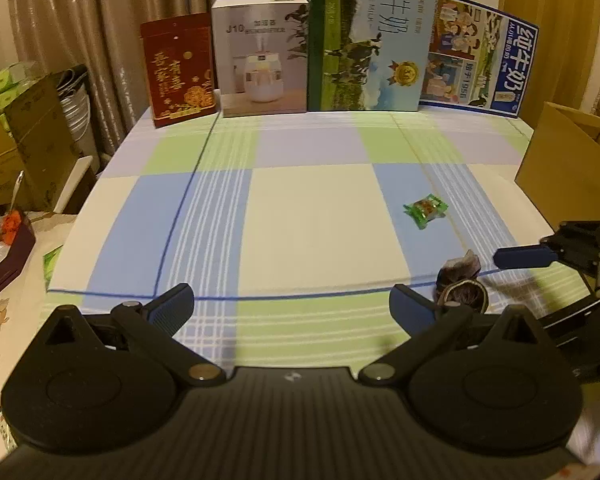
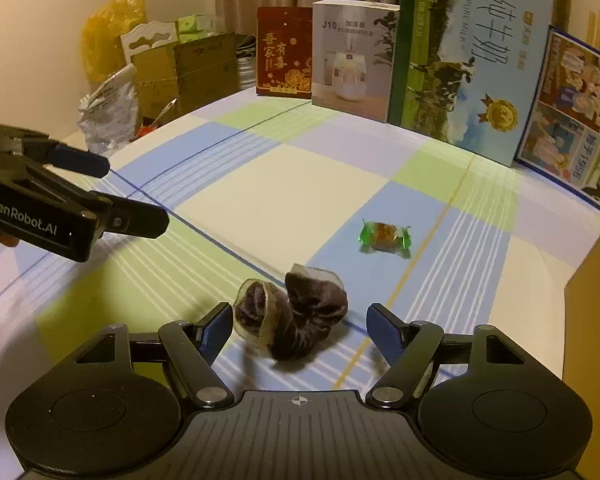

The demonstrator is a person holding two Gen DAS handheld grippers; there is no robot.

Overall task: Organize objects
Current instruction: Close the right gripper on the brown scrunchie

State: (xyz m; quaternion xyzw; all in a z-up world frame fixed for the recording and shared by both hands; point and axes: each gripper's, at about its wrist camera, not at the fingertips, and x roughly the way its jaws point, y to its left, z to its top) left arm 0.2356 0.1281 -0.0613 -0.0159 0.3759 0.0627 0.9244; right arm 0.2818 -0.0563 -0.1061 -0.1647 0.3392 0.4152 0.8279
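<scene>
Dark sock (image 2: 292, 316) lies between open right hand-held gripper (image 2: 300, 330) fingers, candy (image 2: 385, 236) beyond.

Cardboard box (image 1: 572, 160) cut off right.

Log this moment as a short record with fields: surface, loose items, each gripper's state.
surface: checked blue, green and cream tablecloth
loose items: dark brown fuzzy sock bundle; green-wrapped candy
backdrop: row of upright printed boxes
right gripper: open, fingers either side of the sock bundle
left gripper: open, nothing between its fingers
</scene>
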